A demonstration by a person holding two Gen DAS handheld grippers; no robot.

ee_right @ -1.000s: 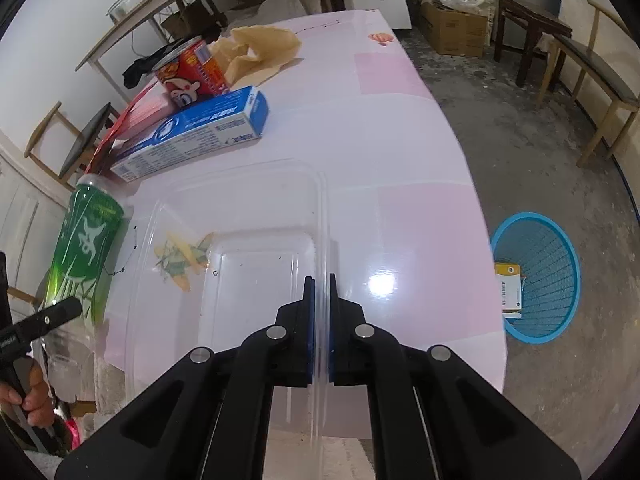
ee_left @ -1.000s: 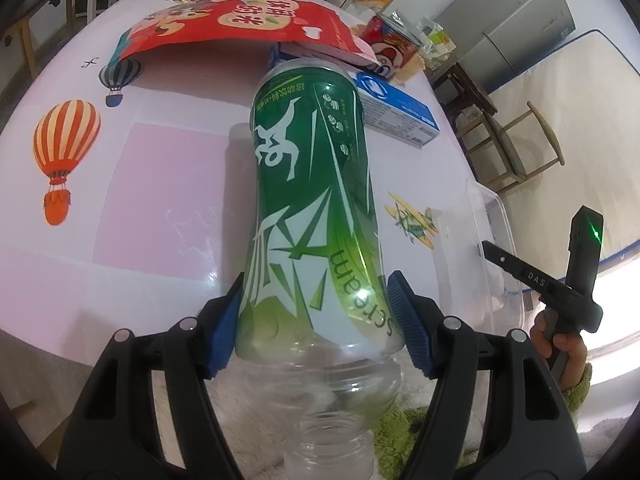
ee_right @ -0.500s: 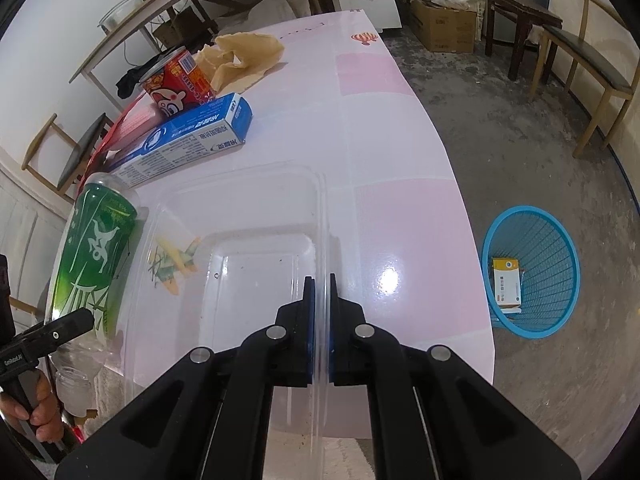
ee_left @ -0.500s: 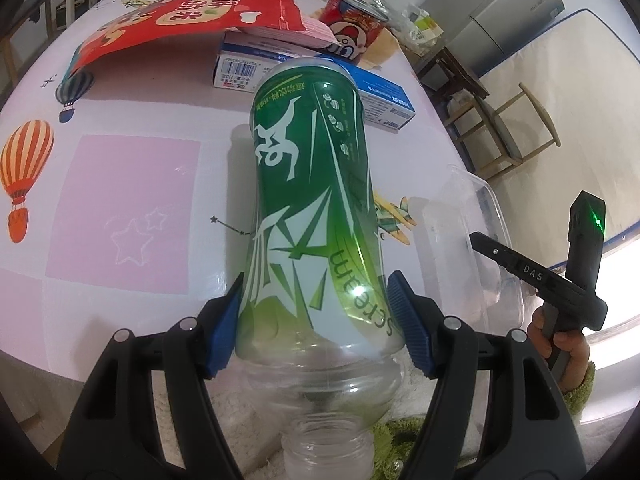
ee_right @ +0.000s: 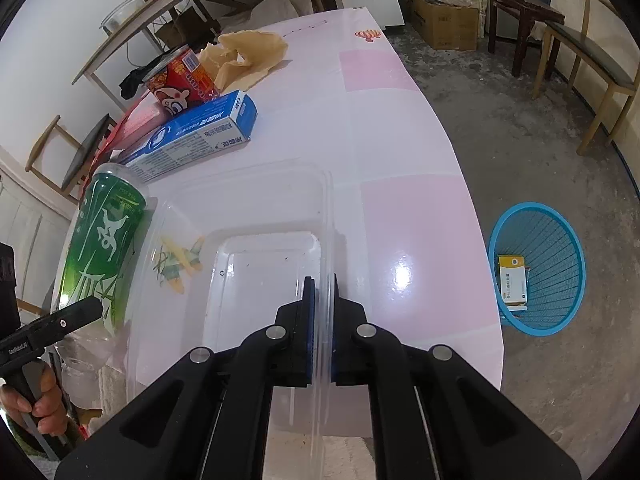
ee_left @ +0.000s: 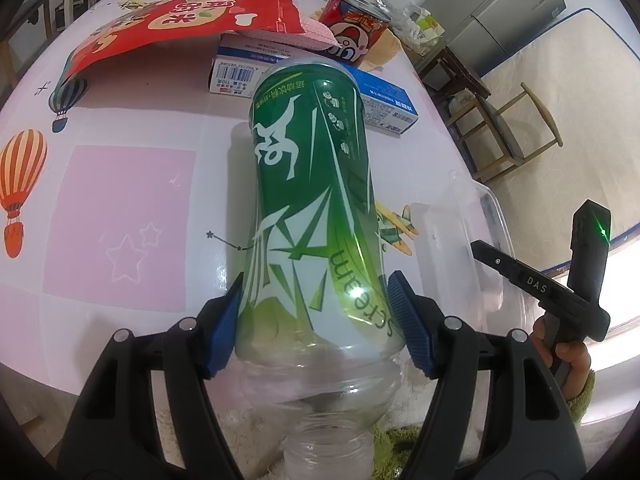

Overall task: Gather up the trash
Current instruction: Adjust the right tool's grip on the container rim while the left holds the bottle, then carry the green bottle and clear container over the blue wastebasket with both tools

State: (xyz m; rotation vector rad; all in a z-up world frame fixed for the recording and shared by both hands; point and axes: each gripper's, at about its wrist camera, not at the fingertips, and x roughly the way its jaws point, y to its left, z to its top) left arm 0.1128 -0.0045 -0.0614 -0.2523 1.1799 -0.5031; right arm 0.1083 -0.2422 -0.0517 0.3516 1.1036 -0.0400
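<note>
Right tool pinches empty clear container; basket holds box.

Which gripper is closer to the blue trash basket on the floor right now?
Right. The right gripper, clamped on the clear container's rim, is on the table side nearest the blue basket. The left gripper, holding the green bottle, is beyond the container.

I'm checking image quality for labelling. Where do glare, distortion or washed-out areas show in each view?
Left wrist view: fisheye bends the table edge, glare streaks the bottle, and the lower-right corner is blown out. Right wrist view: a bright glare spot on the table beside the clear container, dark vignette in the corners, otherwise sharp.
</note>
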